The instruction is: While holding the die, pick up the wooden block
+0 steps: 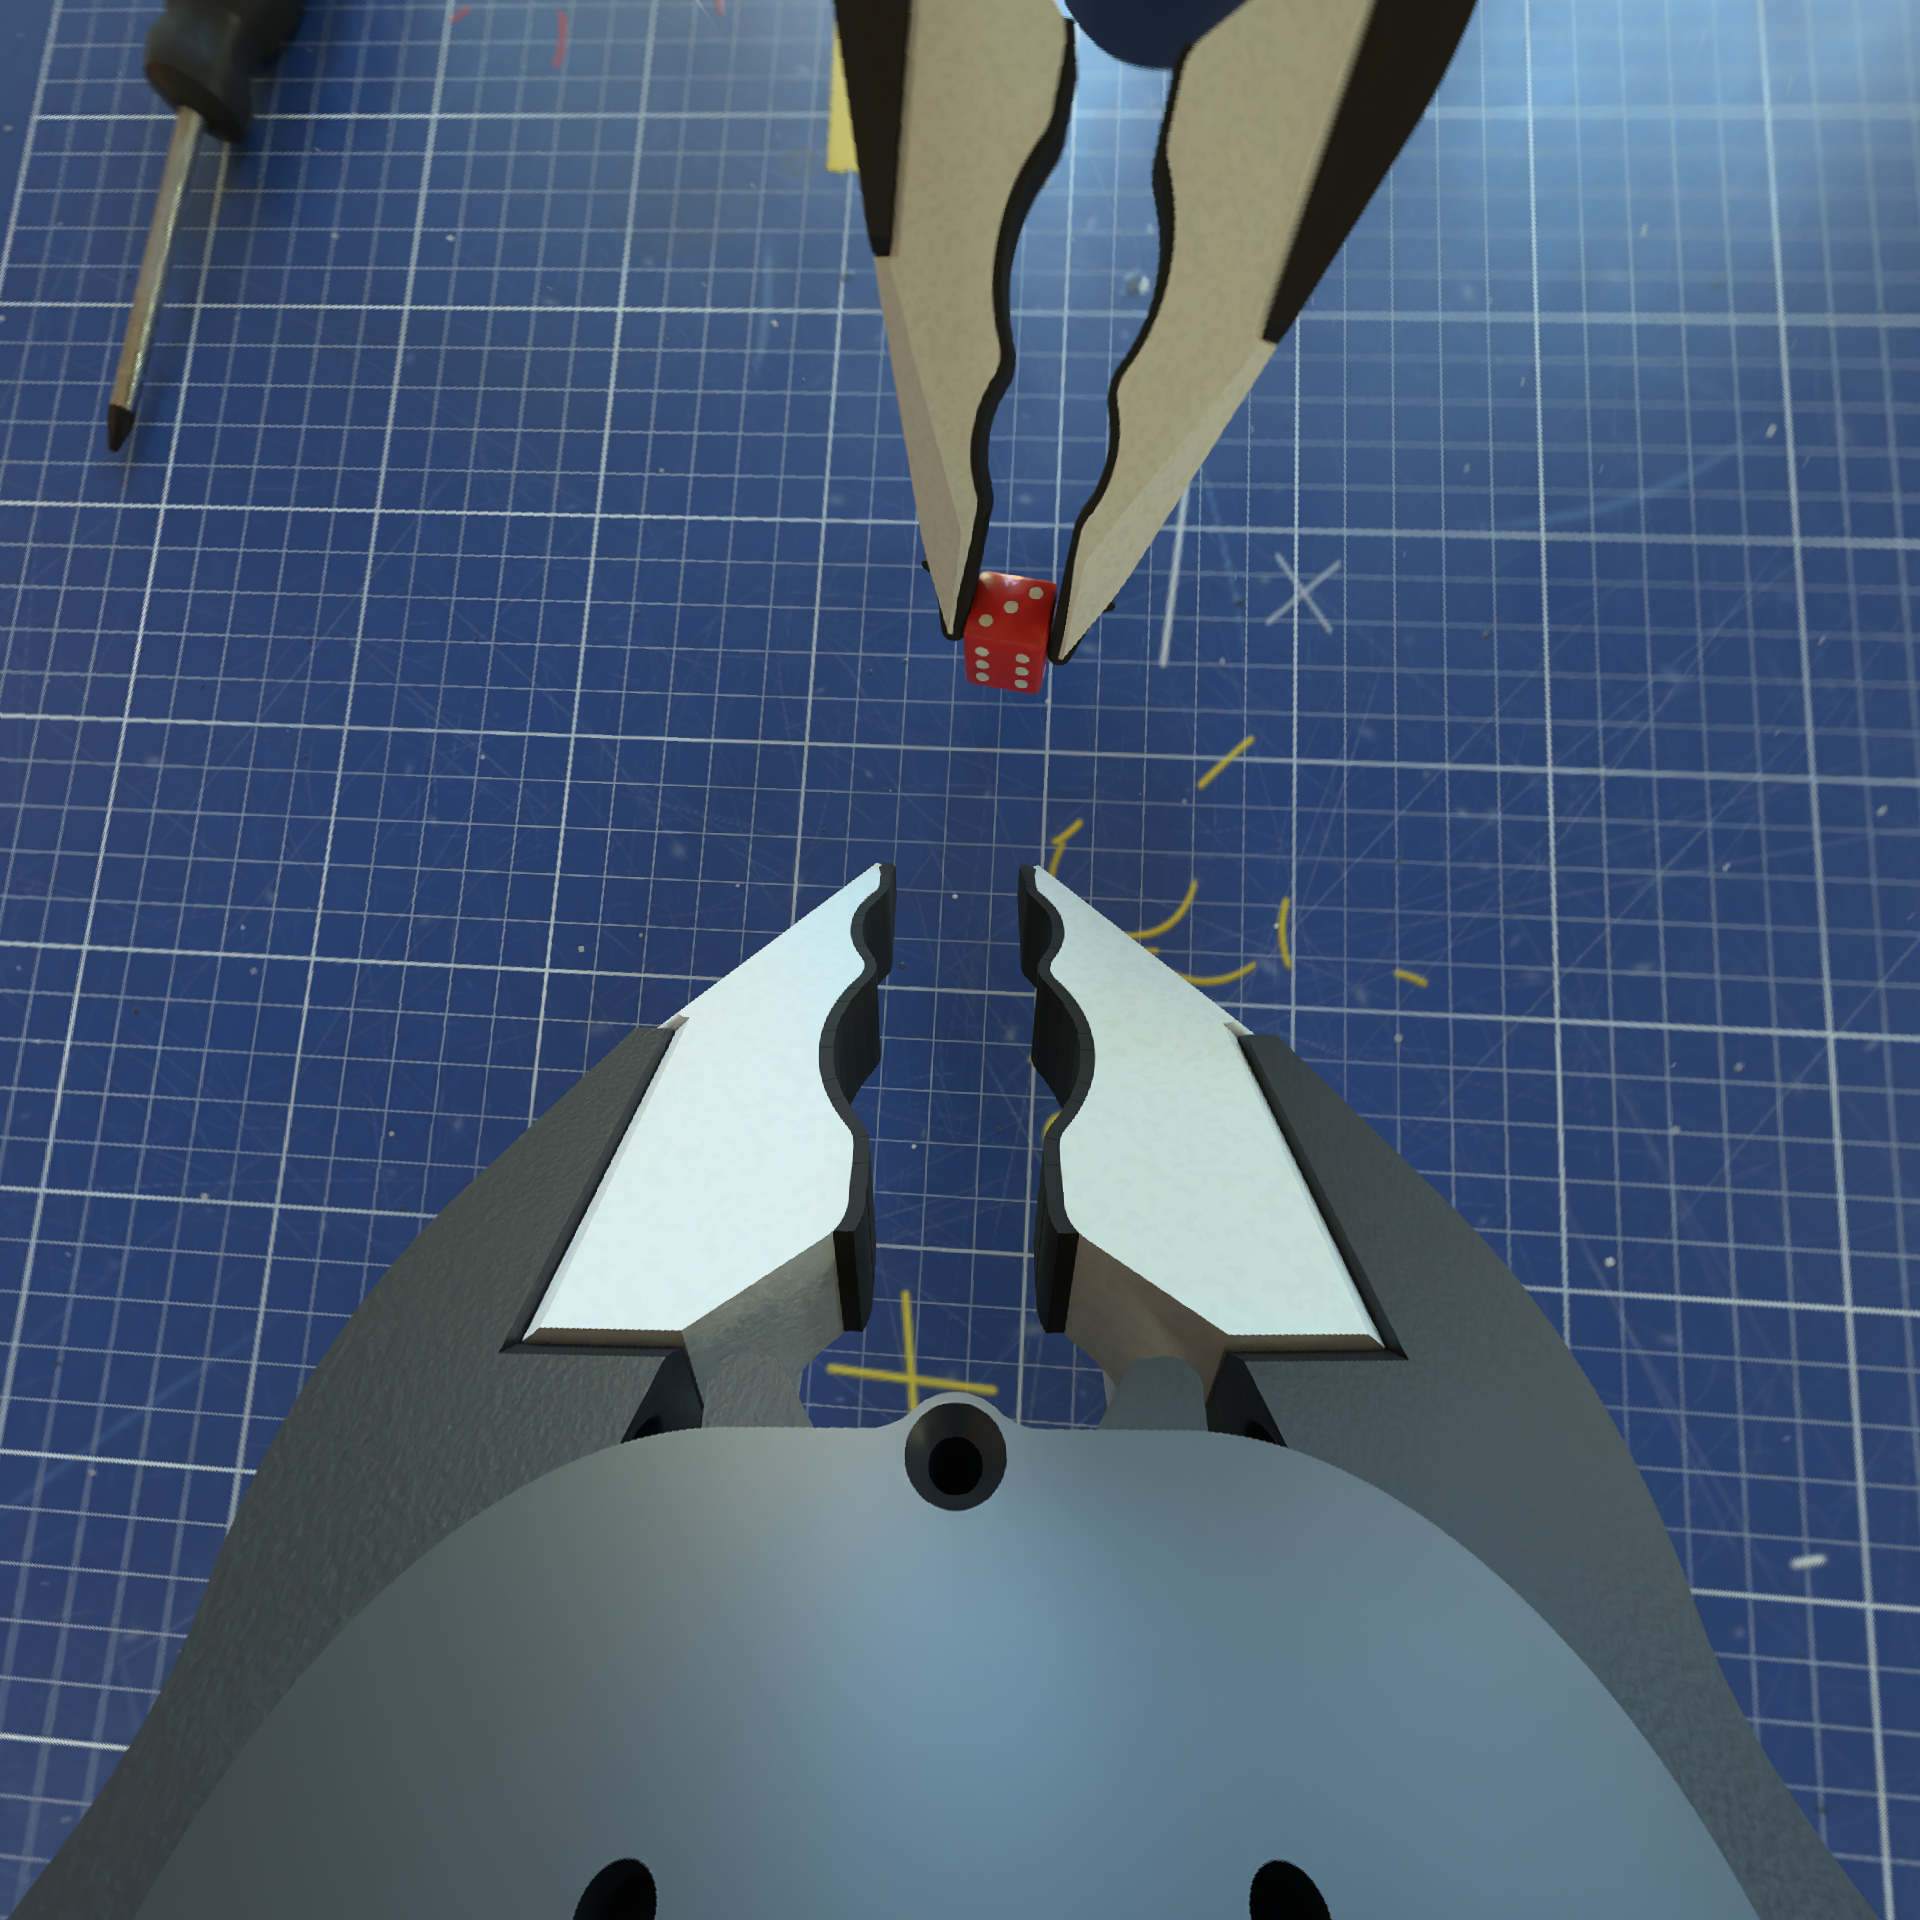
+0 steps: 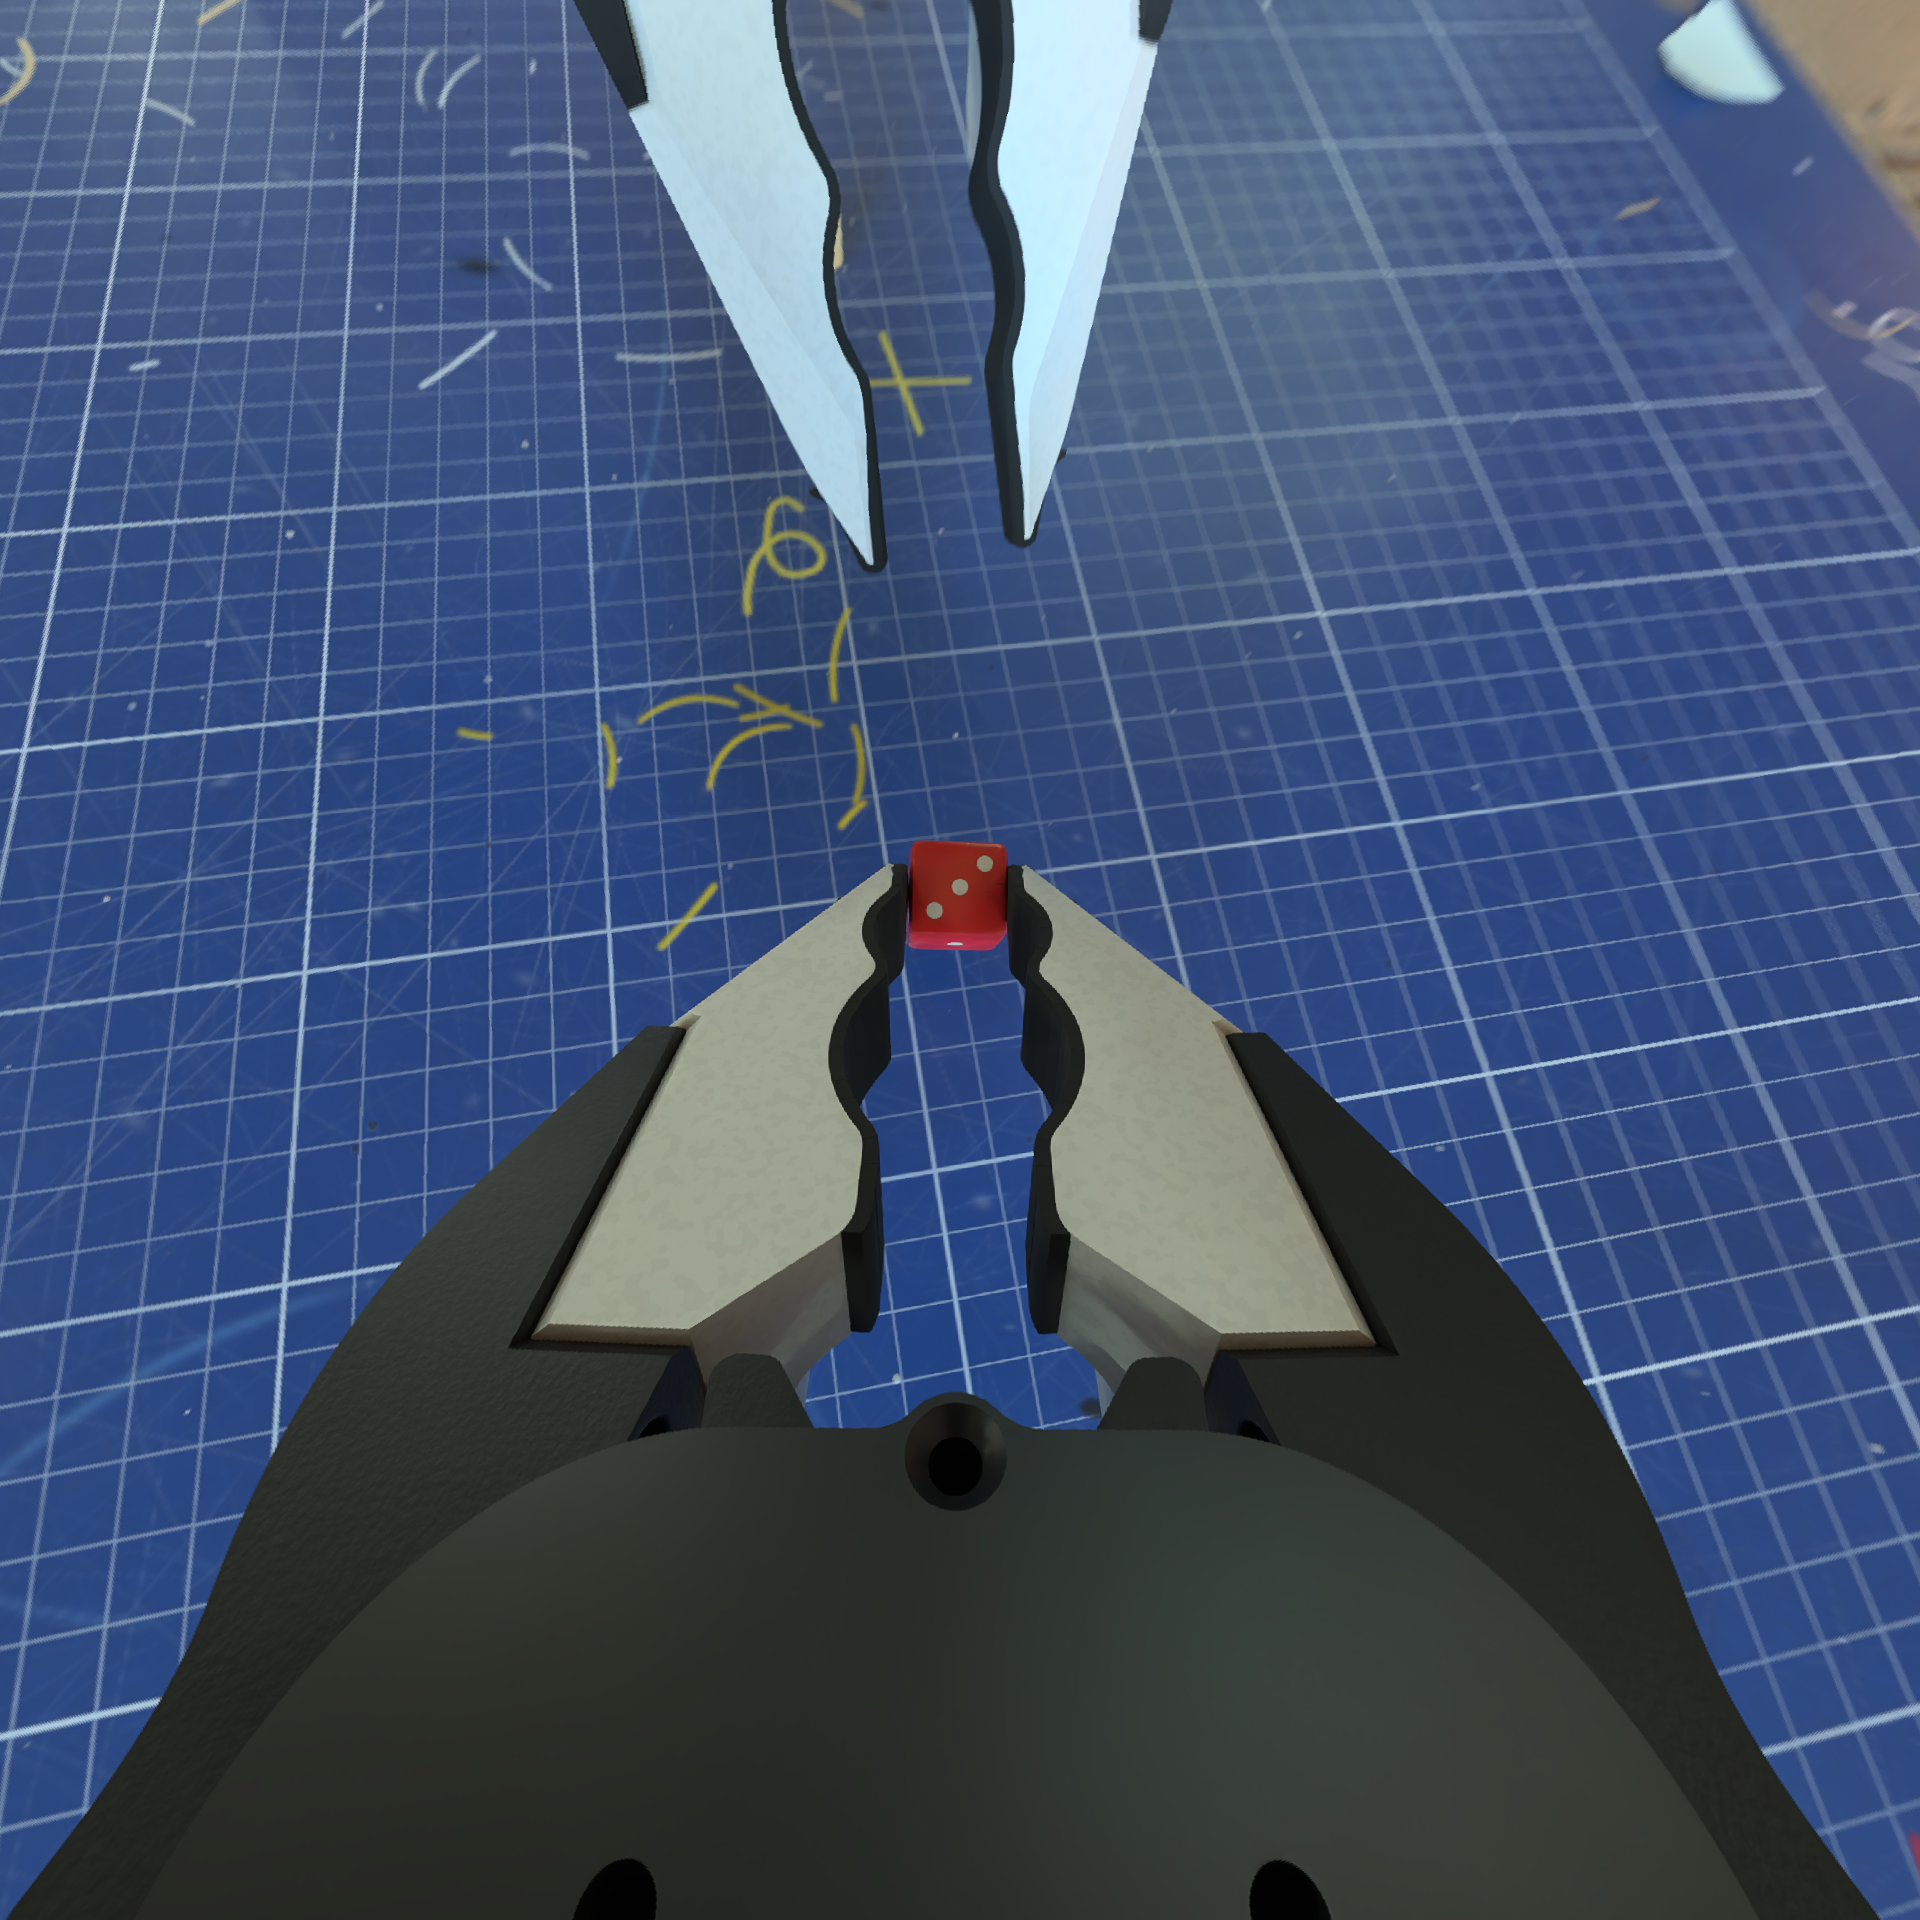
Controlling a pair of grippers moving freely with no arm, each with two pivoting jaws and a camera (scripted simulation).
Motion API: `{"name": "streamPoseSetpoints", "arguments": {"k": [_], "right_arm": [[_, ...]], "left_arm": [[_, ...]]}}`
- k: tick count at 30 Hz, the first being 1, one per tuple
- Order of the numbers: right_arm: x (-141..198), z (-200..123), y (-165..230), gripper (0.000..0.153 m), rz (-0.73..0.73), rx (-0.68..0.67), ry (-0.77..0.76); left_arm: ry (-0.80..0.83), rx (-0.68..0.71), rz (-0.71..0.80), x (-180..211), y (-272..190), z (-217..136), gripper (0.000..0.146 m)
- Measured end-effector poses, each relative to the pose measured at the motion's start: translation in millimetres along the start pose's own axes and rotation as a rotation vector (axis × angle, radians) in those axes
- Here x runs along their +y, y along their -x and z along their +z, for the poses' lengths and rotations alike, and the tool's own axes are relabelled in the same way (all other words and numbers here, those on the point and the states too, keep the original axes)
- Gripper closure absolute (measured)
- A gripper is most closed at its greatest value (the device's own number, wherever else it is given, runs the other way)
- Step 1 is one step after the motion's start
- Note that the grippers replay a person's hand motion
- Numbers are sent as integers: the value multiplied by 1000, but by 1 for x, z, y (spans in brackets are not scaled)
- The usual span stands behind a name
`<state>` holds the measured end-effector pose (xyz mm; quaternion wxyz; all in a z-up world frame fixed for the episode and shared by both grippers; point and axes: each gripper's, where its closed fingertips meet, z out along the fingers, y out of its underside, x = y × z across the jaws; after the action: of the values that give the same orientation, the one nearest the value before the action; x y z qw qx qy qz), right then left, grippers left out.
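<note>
A small red die (image 2: 957, 896) with white pips is pinched between the tips of my right gripper (image 2: 957, 883), which has tan fingers. It is held a little above the blue cutting mat (image 2: 1455, 935). In the left wrist view the die (image 1: 1003, 644) and the right gripper (image 1: 1006, 646) show straight ahead, pointing toward me. My left gripper (image 1: 956, 883), with white fingers, is open and empty, facing the die. It also shows in the right wrist view (image 2: 948, 556). No wooden block clearly shows in either view.
A black-handled screwdriver (image 1: 166, 239) lies on the mat (image 1: 416, 727) at the far left. A yellow strip (image 1: 840, 114) peeks out behind the right gripper. The mat's edge, a tan surface (image 2: 1860, 94) and a white scrap (image 2: 1714, 62) are at the right view's top right.
</note>
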<state>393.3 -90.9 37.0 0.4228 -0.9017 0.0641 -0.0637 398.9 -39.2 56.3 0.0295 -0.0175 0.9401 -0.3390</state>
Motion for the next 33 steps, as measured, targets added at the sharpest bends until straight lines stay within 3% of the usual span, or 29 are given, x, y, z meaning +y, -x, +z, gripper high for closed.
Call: {"name": "streamPoseSetpoints", "arguments": {"k": [10, 22, 27, 33], "right_arm": [[-25, -20, -16, 134, -56, 144, -139], [-40, -27, -14, 134, -100, 171, -210], [-43, -28, -11, 134, -101, 162, -221], [-48, -32, -10, 134, -18, 96, -286]], "left_arm": [[-195, 69, -188, -29, 3, -9, 119], [-270, 249, -306, -46, -9, 1, 122], [-275, 229, -244, -46, -13, 0, 127], [-277, 94, -92, -47, -10, -9, 121]]}}
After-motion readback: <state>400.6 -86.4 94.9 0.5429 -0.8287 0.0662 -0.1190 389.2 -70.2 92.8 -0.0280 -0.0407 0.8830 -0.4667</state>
